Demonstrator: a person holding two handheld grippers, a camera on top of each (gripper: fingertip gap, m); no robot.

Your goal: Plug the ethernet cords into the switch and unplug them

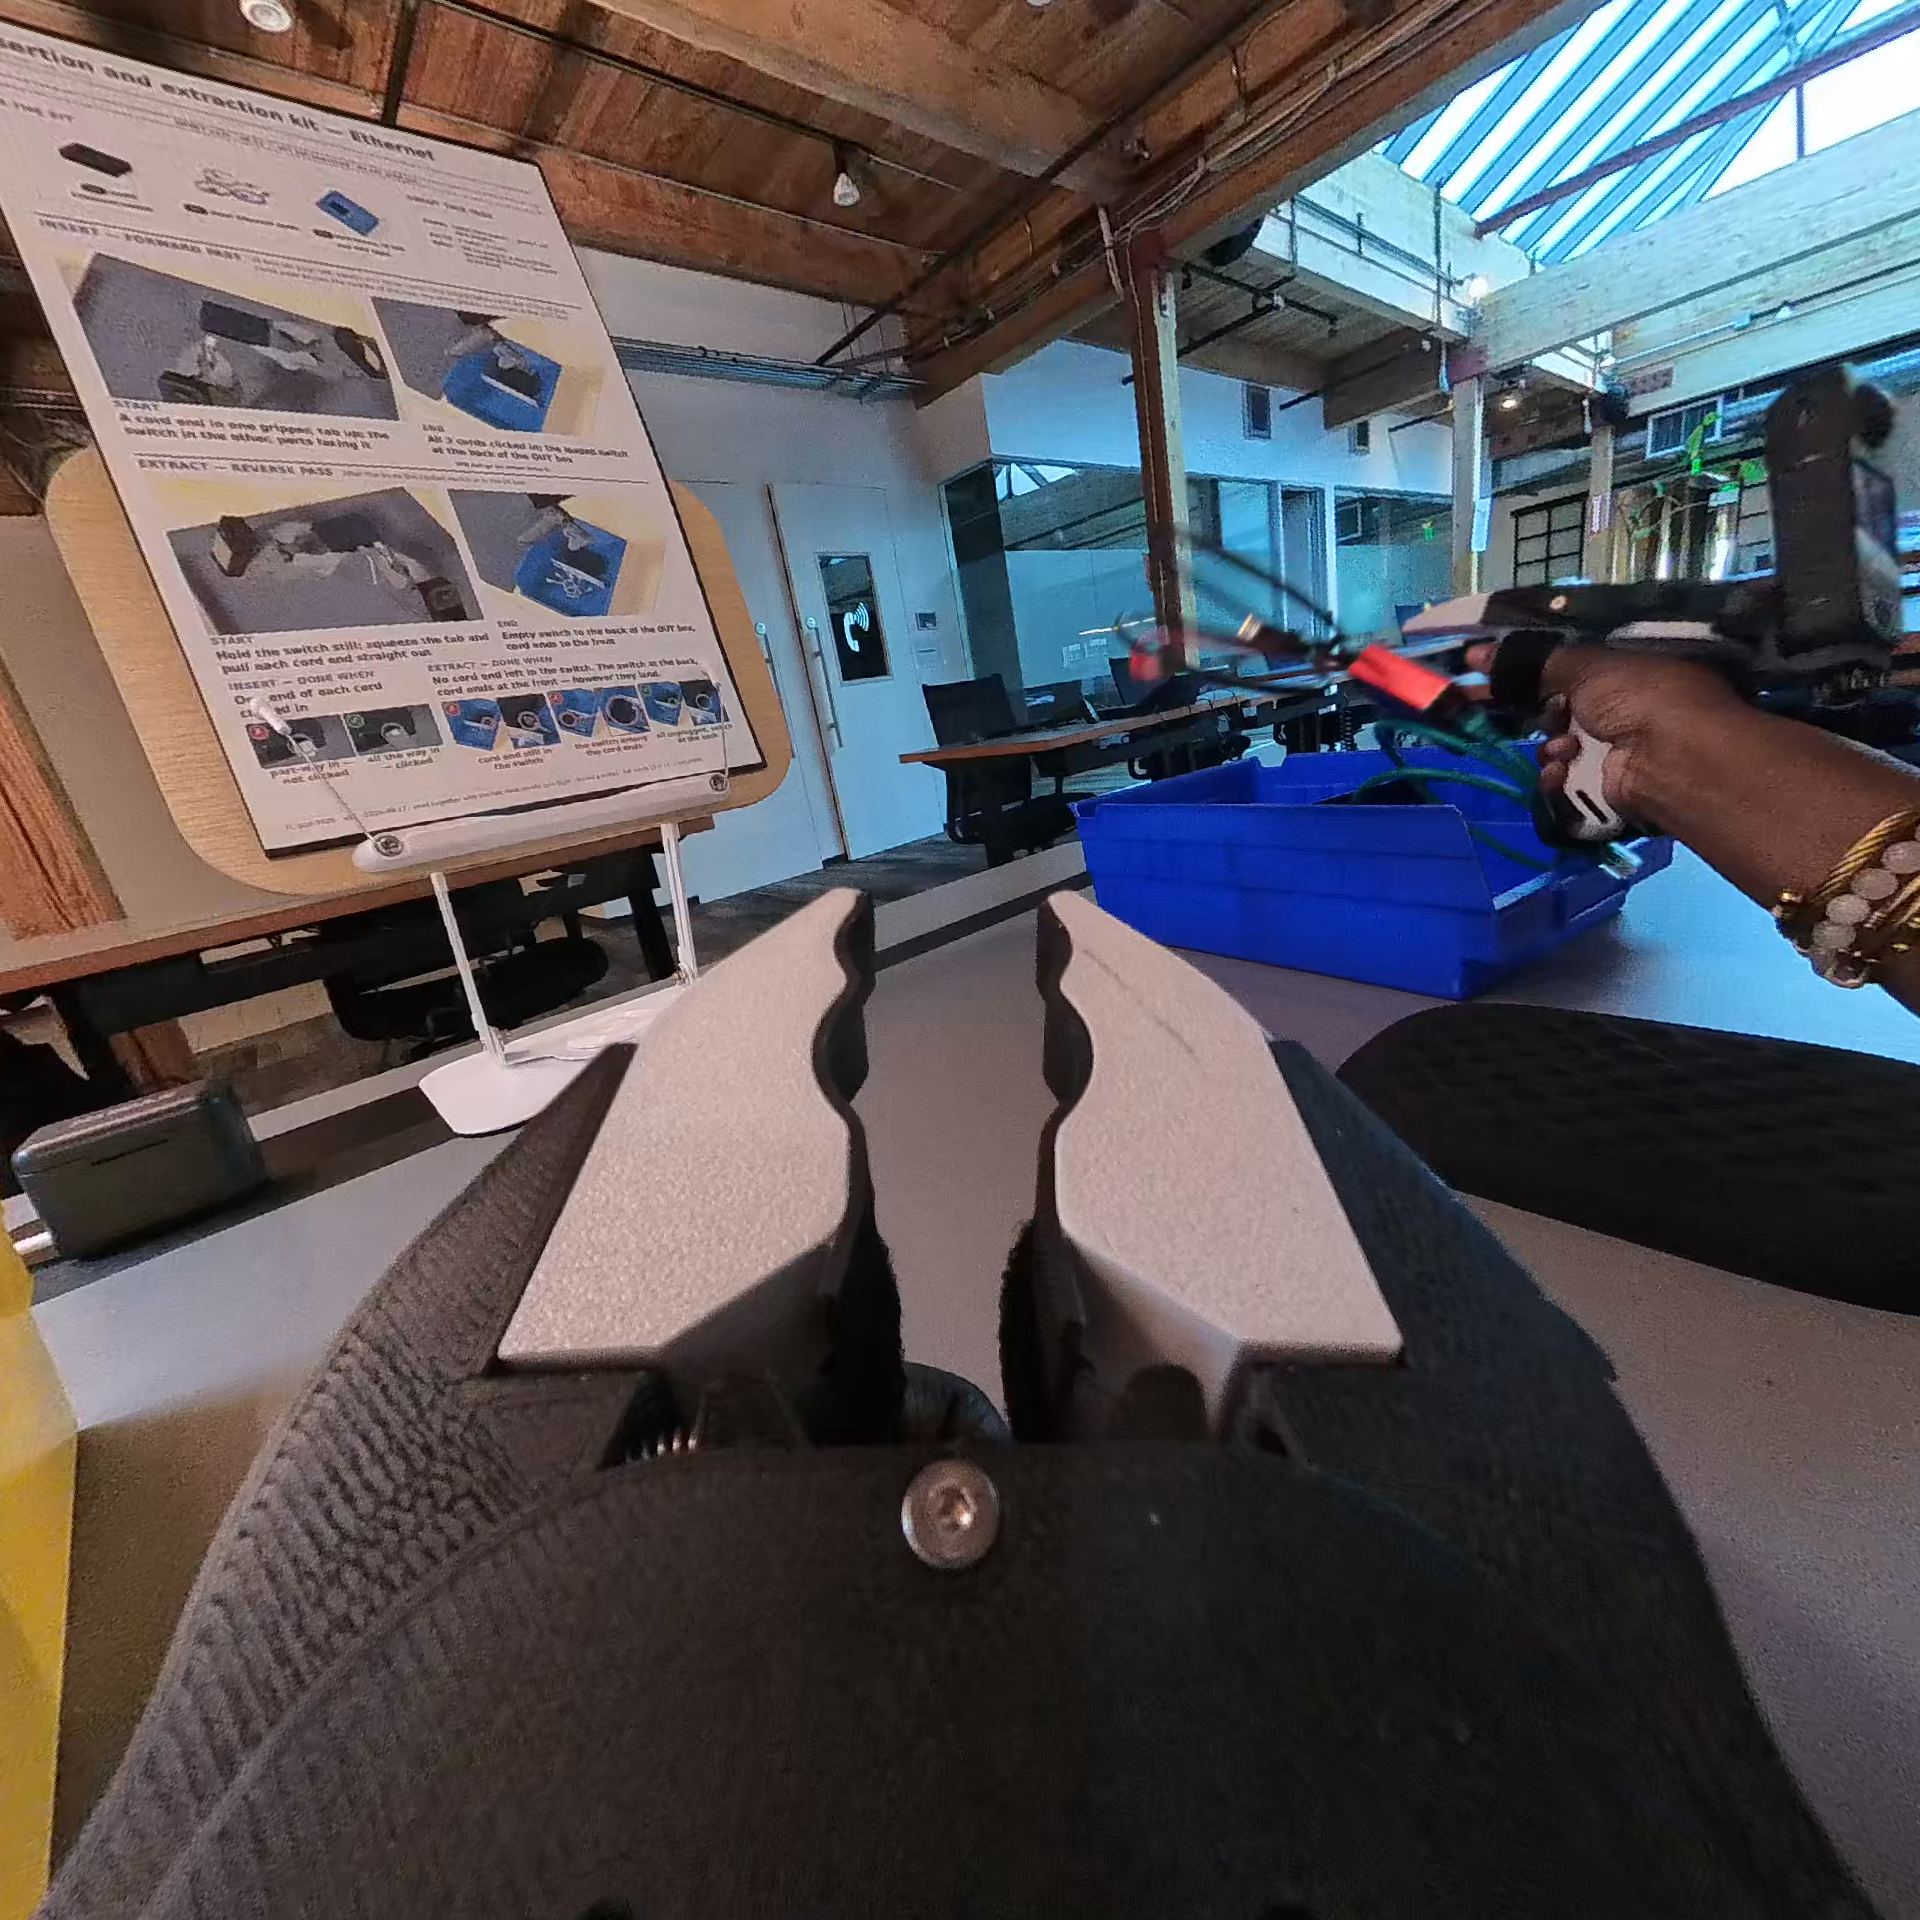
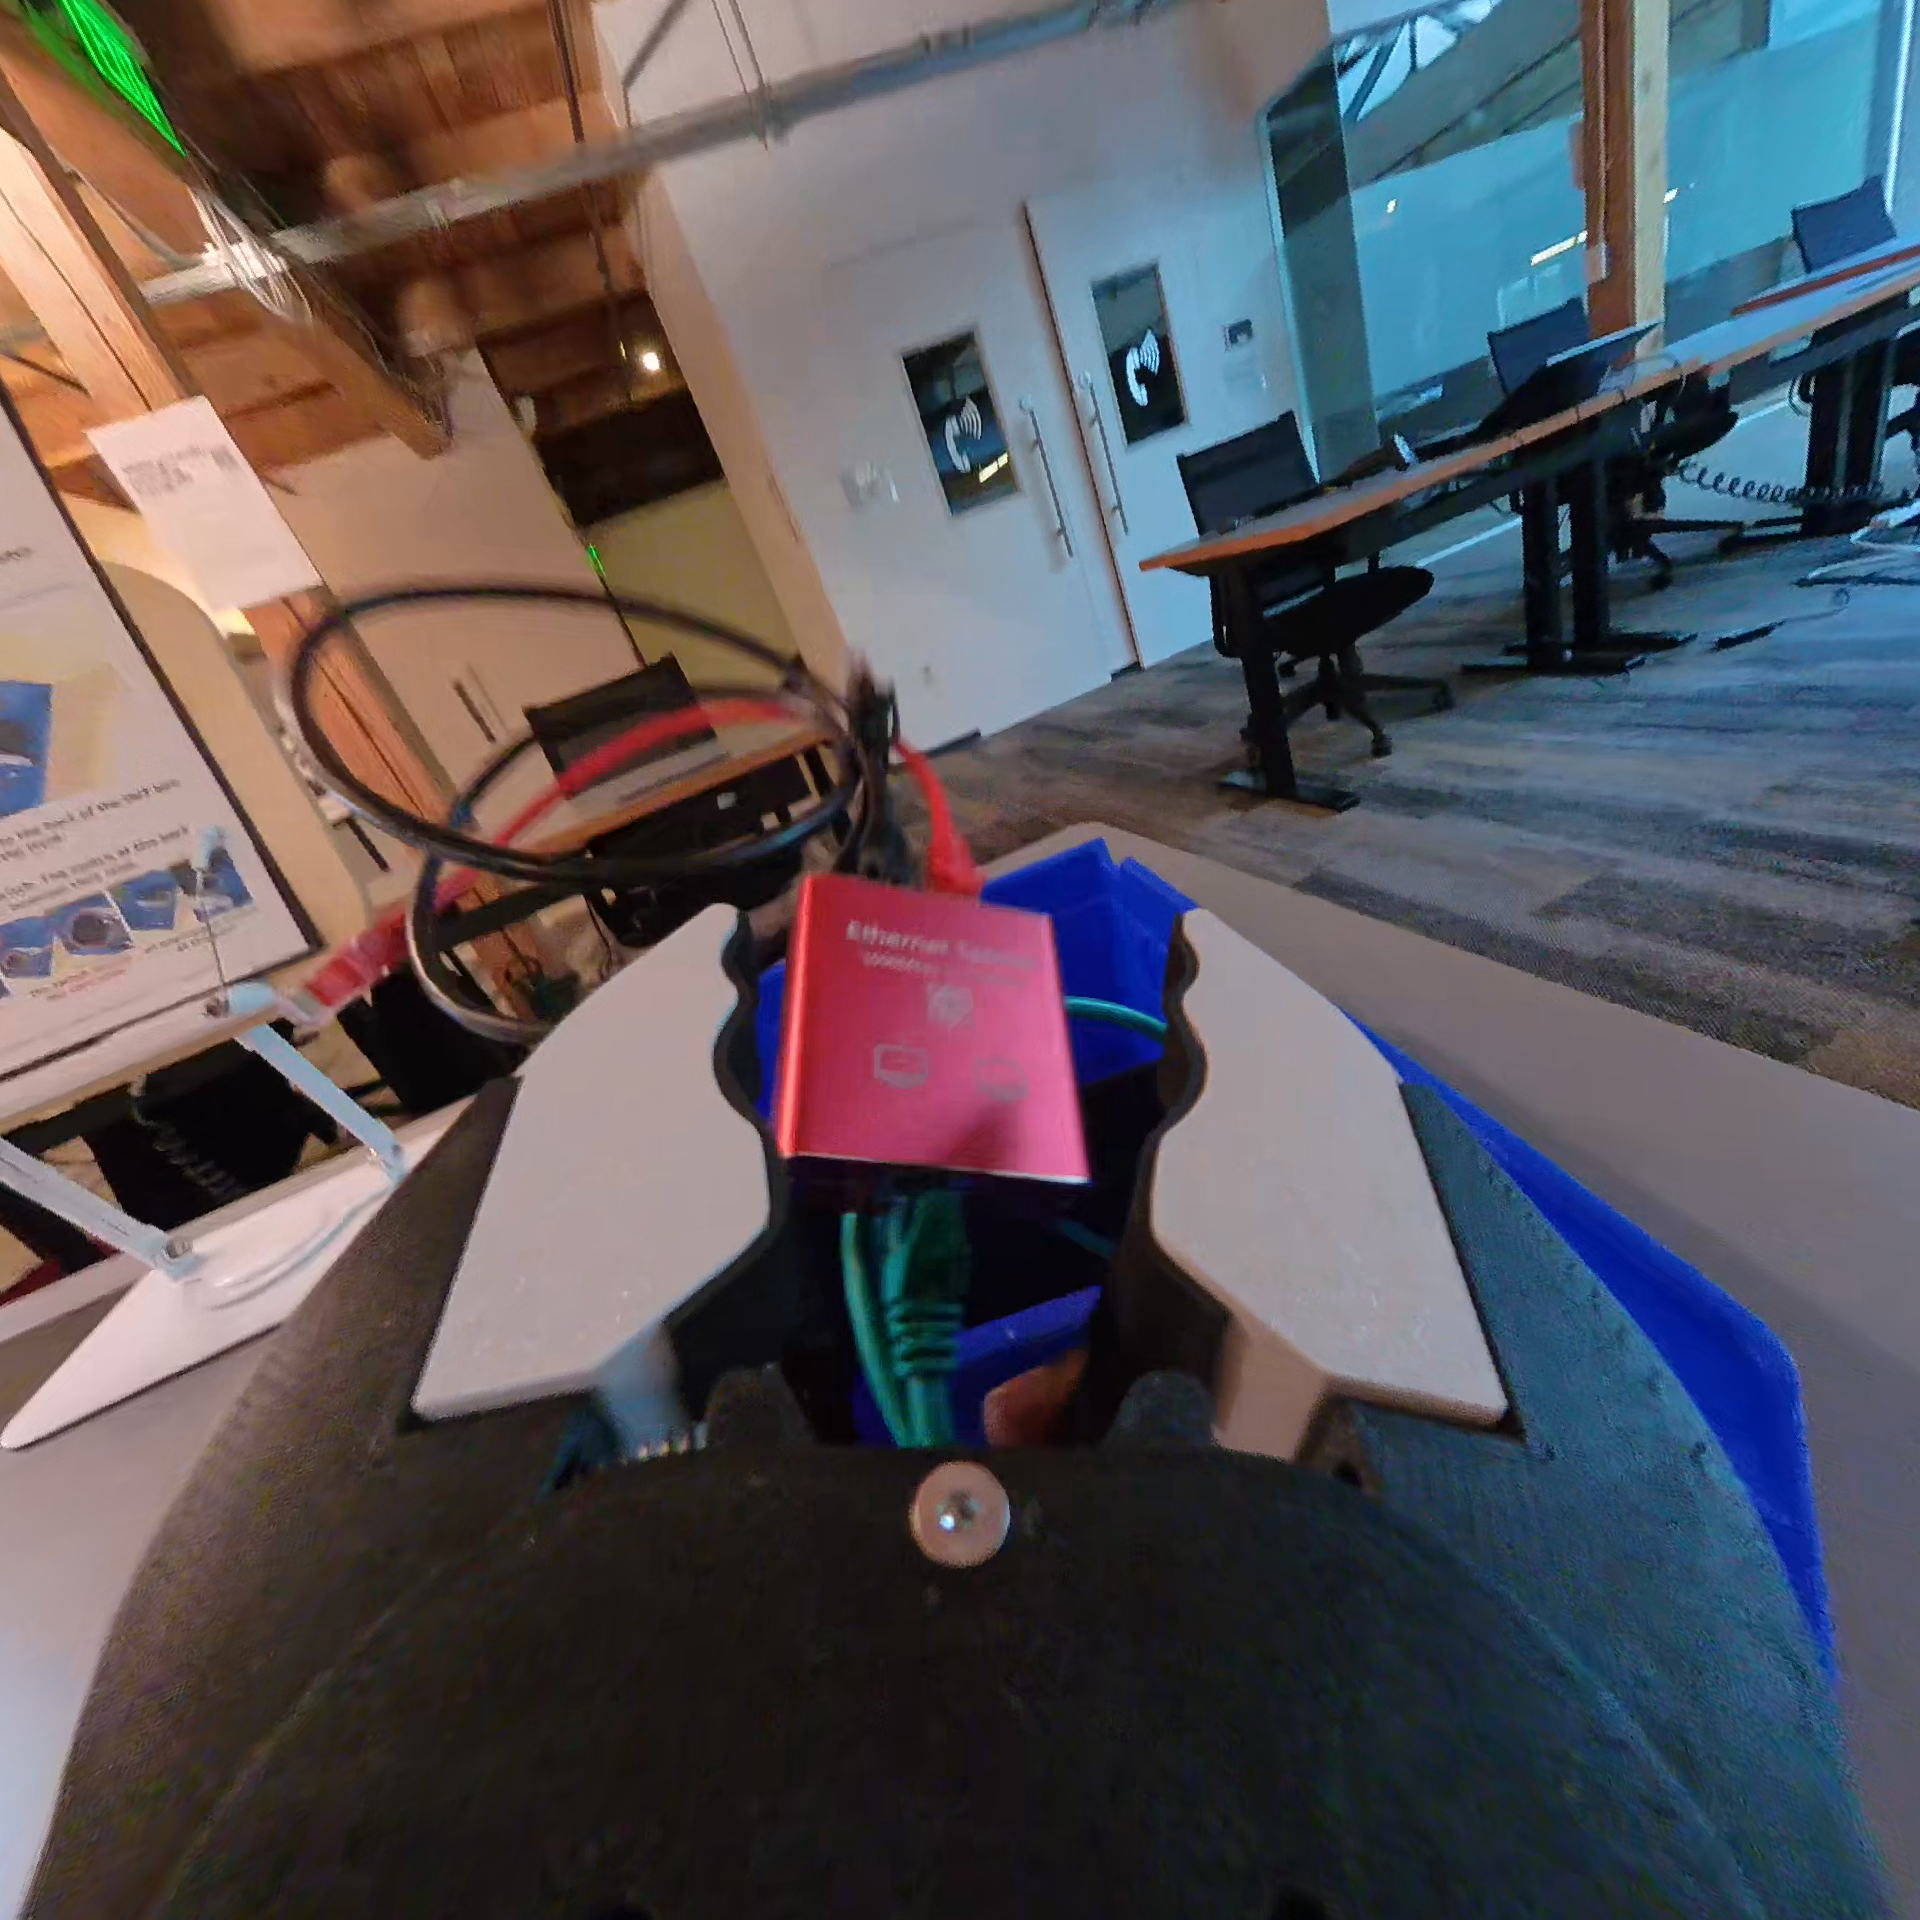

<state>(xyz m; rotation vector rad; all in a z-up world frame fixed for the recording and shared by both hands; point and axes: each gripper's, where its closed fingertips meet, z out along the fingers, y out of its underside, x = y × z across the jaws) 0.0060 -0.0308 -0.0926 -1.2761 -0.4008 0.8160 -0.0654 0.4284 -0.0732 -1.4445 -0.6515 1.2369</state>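
Right wrist cam shows the red switch (image 2: 930, 1029) close up.
Right gripper (image 2: 951, 1023) looks clamped on it; left gripper (image 1: 951, 961) is parted, empty.

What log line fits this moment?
left gripper open, empty | red switch between right gripper fingers, cords plugged | above blue bin

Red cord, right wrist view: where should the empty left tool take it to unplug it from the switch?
Take the red cord by its plug boot where it enters the red switch's far face, not the slack loop. Bring the open left tool in from that far side, in line with the plug, so it likely pulls straight.
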